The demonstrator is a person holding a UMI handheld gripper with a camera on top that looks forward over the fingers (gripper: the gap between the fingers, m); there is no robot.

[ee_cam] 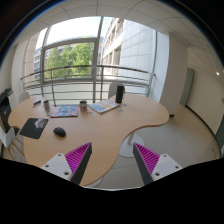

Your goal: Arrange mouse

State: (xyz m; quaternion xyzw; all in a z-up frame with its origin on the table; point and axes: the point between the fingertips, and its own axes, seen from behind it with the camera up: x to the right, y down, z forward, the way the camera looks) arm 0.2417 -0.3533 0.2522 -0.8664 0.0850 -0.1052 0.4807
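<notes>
A small dark mouse (pixel 59 131) lies on the wooden table (pixel 105 128), just right of a dark mouse pad (pixel 34 127) at the table's left part. My gripper (pixel 112 160) is held high and well back from the table, with the mouse far ahead and to the left of the fingers. The fingers are wide apart with nothing between them; the pink pad of the left finger (pixel 78 157) and of the right finger (pixel 148 157) both show.
On the table's far side lie a colourful book (pixel 65 110), a laptop or papers (pixel 104 106) and a dark cup (pixel 120 94). A black chair (pixel 7 108) stands at the left. Big windows and a railing are behind; bare floor lies to the right.
</notes>
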